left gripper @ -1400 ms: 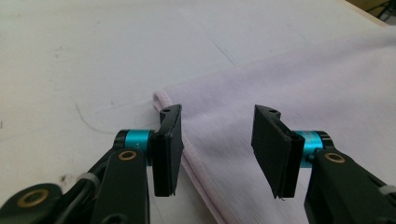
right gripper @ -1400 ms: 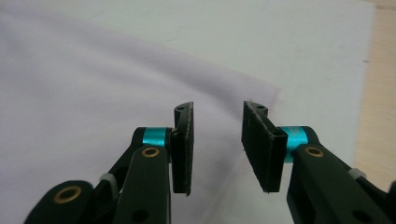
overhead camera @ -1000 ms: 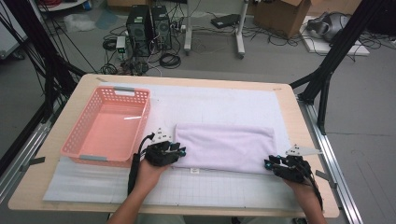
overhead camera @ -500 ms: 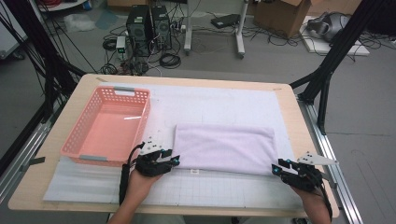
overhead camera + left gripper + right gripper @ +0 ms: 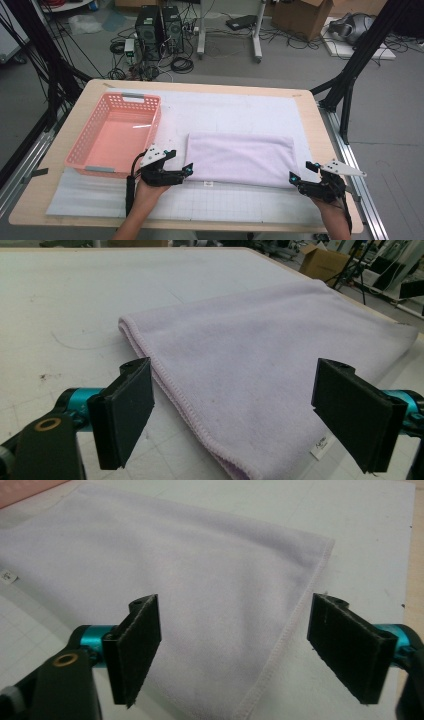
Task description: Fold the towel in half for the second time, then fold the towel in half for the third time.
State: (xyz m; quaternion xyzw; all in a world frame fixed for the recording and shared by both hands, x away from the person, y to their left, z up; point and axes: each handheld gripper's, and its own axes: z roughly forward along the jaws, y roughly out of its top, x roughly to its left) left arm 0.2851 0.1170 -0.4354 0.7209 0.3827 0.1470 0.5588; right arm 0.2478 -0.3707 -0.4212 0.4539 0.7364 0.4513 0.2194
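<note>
lying flat, folded lilac towel point(image 5: 239, 159), long axis left-right across table.

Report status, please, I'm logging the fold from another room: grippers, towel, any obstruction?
Left gripper and right gripper open, jaws just opened, nothing gripped. Lilac towel folded flat on the mat. Pink basket beside it, clear of the work.

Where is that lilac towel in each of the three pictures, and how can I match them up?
High view: the towel lies folded at centre, right of the pink basket, between the two tongs.
Left gripper view: it runs from bottom centre up to the right, its hemmed corner between the open jaws.
Right gripper view: it covers the upper left and centre, its hemmed edge running down between the open jaws.
Shared landmark: the towel's small white label.
</note>
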